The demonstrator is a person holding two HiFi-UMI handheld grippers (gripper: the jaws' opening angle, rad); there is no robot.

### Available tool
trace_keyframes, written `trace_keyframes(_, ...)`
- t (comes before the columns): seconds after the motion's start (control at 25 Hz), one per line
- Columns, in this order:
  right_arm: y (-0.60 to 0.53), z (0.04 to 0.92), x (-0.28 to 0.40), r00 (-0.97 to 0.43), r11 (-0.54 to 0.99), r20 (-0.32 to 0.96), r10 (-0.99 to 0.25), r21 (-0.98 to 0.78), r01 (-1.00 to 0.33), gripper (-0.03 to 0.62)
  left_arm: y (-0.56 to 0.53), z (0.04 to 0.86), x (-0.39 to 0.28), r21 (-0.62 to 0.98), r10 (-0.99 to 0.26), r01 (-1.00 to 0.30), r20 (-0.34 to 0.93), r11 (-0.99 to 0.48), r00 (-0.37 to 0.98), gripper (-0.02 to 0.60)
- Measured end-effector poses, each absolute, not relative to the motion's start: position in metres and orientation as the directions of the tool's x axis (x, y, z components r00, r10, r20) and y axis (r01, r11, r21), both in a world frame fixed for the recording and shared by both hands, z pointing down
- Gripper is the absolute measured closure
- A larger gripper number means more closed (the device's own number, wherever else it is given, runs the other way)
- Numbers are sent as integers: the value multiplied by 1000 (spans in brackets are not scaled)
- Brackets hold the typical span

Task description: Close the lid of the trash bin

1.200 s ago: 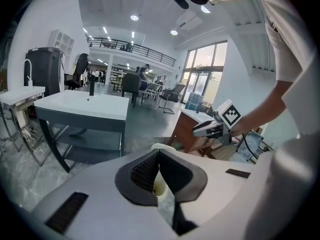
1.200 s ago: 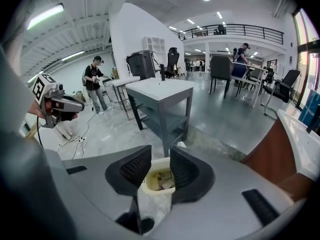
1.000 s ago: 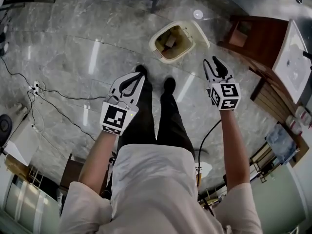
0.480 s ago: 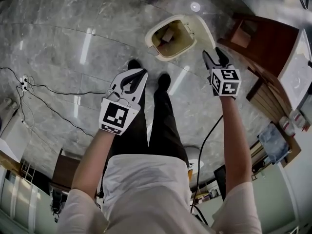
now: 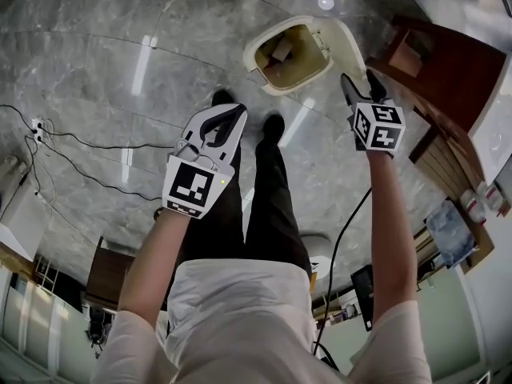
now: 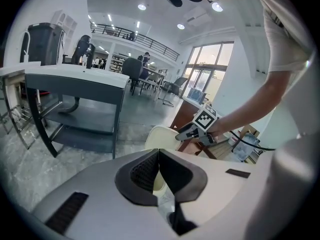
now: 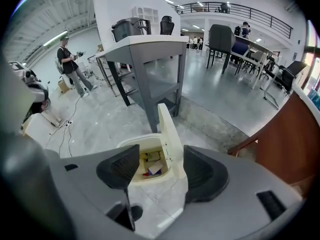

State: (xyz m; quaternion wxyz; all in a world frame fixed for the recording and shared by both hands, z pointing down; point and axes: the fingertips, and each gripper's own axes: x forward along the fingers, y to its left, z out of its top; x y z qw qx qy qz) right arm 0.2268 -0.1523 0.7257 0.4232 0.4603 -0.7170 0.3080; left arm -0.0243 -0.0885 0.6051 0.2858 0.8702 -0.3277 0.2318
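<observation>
Right hand-held gripper (image 5: 359, 79) between bin (image 5: 253, 53), cabinet (image 5: 452, 69)

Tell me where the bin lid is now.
In the head view the lid stands open at the right side of the trash bin, just ahead of the right claw.

A large open office hall: polished marble floor (image 5: 104, 46), grey desks (image 7: 145, 46), office chairs (image 7: 220, 36) and a railed mezzanine (image 7: 235, 8).

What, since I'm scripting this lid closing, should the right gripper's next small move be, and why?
Probably ease the right gripper down toward the upright lid: its jaws have just been opening, with nothing between them yet, and the trash bin stands open.
</observation>
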Motion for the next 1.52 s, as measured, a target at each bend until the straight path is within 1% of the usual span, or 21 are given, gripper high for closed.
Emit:
trace_keyframes(0.36, -119, 727, 188, -274, 439, 885, -377, -89, -894, 326, -74, 621, -27, 370, -416, -703, 606, -607, 678, 565)
trace_keyframes(0.56, -94, 735, 159, -306, 420, 882, -359, -140, -897, 326, -70, 628, -32, 374, -411, -710, 617, -597, 671, 565)
trace_keyframes(0.96, -46, 777, 101, -395, 489, 892, -220, -250, -836, 326, -60, 644, -39, 390, -383, -709, 637, -588, 669, 565)
trace_keyframes(1.24, -23, 817, 73, -413, 481, 900, -138, -303, -822, 326, -55, 660, -45, 390, -369, -715, 656, -580, 658, 565)
trace_keyframes(1.52, -14, 851, 58, -417, 480, 904, -96, -325, -814, 326, -50, 673, -42, 397, -355, -713, 664, -578, 658, 565)
